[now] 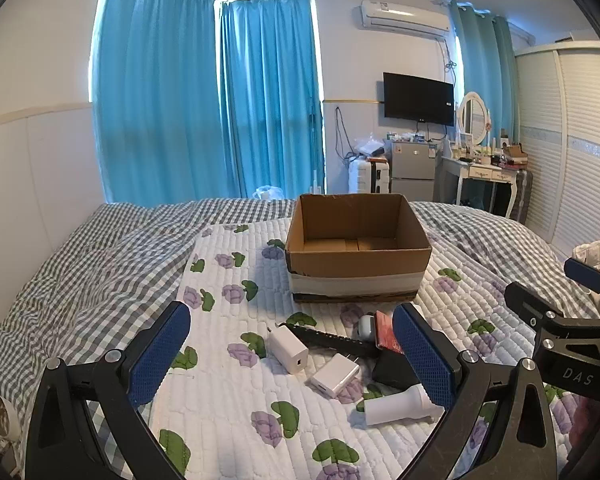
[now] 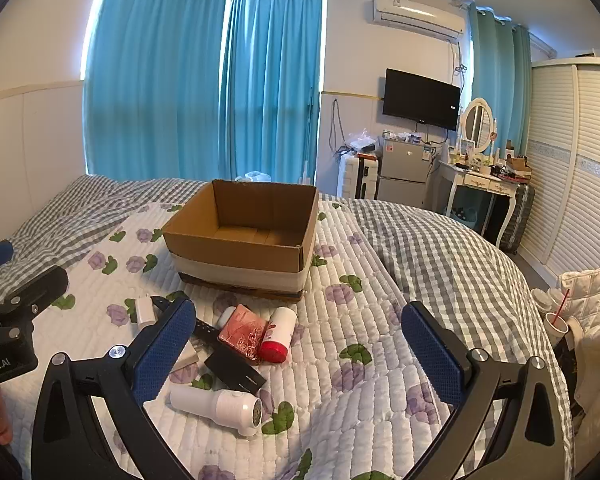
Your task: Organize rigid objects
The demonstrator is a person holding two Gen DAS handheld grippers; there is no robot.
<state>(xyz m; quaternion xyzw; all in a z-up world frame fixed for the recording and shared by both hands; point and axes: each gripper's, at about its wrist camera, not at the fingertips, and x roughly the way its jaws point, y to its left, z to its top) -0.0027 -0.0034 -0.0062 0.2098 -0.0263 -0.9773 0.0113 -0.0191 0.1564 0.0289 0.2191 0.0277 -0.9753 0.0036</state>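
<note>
An open, empty cardboard box (image 1: pixel 358 246) stands on the floral quilt; it also shows in the right wrist view (image 2: pixel 242 236). In front of it lie two white chargers (image 1: pixel 288 349) (image 1: pixel 335 374), a black remote (image 1: pixel 332 339), a black box (image 2: pixel 235 369), a red packet (image 2: pixel 244 332), a white bottle with a red cap (image 2: pixel 278 334), a small white case (image 1: pixel 366 326) and a white lint shaver (image 2: pixel 216 404). My left gripper (image 1: pixel 296 360) is open above the chargers. My right gripper (image 2: pixel 300 354) is open, right of the pile.
The quilt (image 2: pixel 340 280) lies on a grey checked bed (image 2: pixel 440 256). A cup with a red straw (image 2: pixel 556 324) and a white padded item sit at the bed's right edge. A fridge, dresser and wardrobe stand beyond the bed.
</note>
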